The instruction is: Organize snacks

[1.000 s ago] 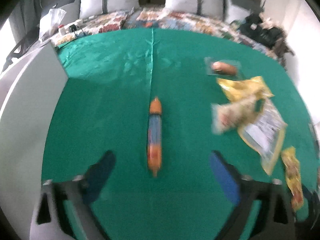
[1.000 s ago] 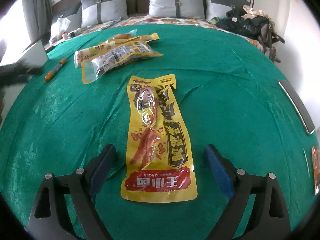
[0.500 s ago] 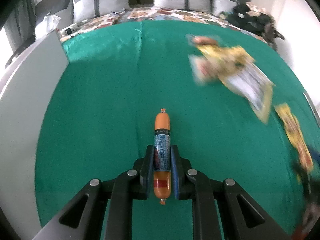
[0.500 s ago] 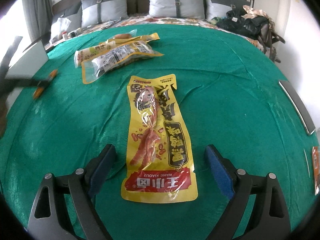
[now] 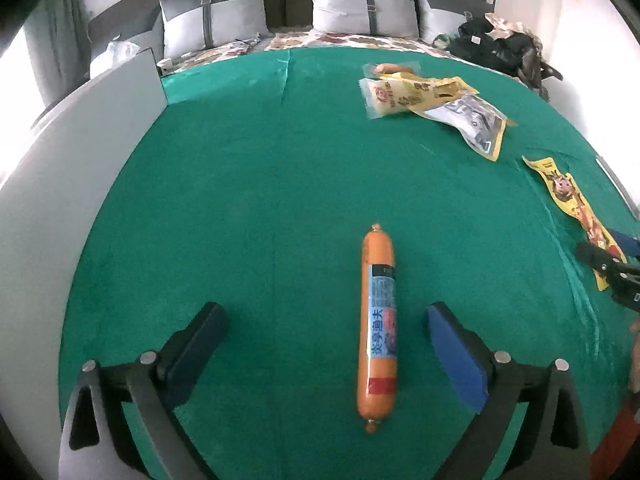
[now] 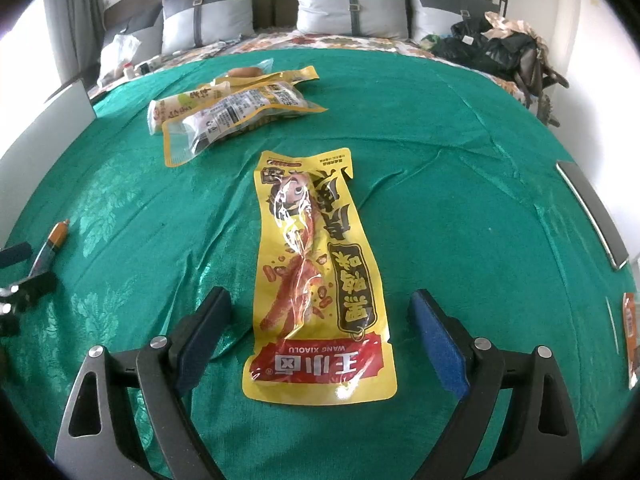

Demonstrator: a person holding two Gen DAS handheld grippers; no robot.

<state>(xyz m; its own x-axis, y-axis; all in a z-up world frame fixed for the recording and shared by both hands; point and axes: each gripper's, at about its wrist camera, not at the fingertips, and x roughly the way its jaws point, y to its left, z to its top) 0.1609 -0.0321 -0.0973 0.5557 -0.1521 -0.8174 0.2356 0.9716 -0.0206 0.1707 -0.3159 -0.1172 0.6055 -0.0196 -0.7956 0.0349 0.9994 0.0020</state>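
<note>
We see the left claw (image 5: 327,344) with jaws just opened wide; the orange sausage stick (image 5: 378,328) lies on the green cloth (image 5: 240,200) between the pads, nearer the right pad, touching neither. Its label is partly legible. Ahead and right of this claw sits a pile of pouches (image 5: 432,100); which pouch overlaps which is unclear. A white panel (image 5: 72,152) runs off frame to the left.

The right claw (image 6: 320,328) stands open over the yellow snack pouch (image 6: 316,280), pads either side, apart from it. At the far right edge, an orange packet (image 6: 630,336) is cut off. Beyond, pillows (image 6: 352,8) line the bed.
</note>
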